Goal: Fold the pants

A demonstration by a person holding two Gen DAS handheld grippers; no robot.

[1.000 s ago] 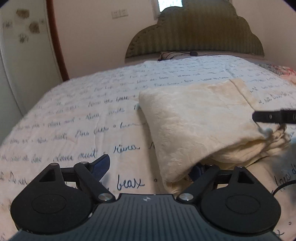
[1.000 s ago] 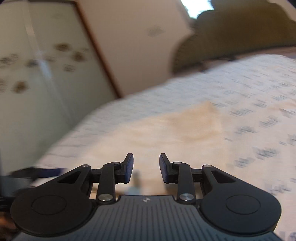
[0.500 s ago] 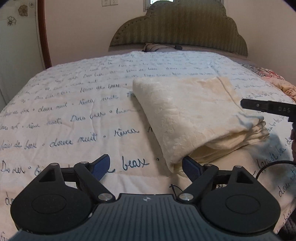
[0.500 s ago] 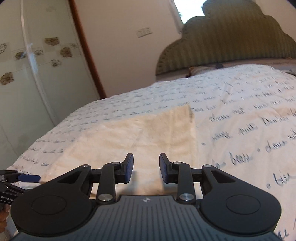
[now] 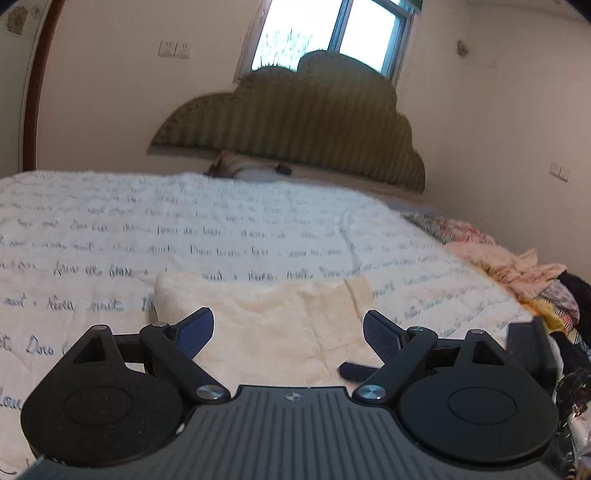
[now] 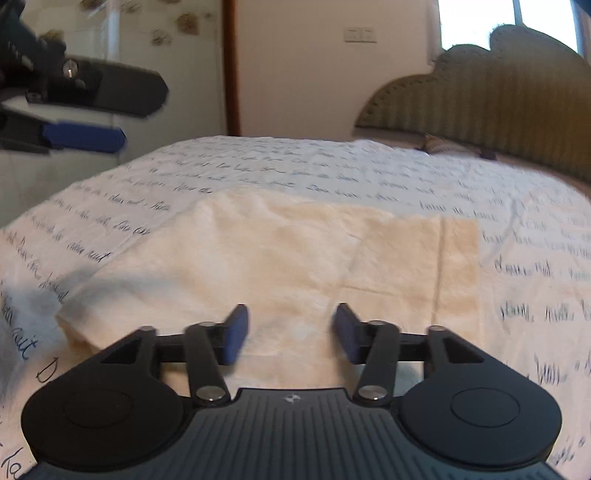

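The cream pants point(image 5: 280, 325) lie folded in a flat rectangle on the bed, also in the right wrist view point(image 6: 295, 258). My left gripper point(image 5: 288, 332) is open and empty, raised above the near part of the pants. My right gripper point(image 6: 290, 332) is open and empty, just above the near edge of the pants. The left gripper's fingers point(image 6: 85, 133) show at the upper left of the right wrist view, high above the bed. A finger of the right gripper point(image 5: 356, 369) shows low in the left wrist view.
The bed has a white cover with blue handwriting print point(image 5: 221, 229) and an olive scalloped headboard point(image 5: 295, 122). A pile of colourful clothes point(image 5: 517, 269) lies at the bed's right edge. A window point(image 5: 332, 33) is behind the headboard. A wardrobe door point(image 6: 110, 55) stands at the left.
Both grippers have lifted and drawn back from the folded pants. The left one tilted up toward the headboard and moved over the pants. The right gripper's jaws have opened wider.
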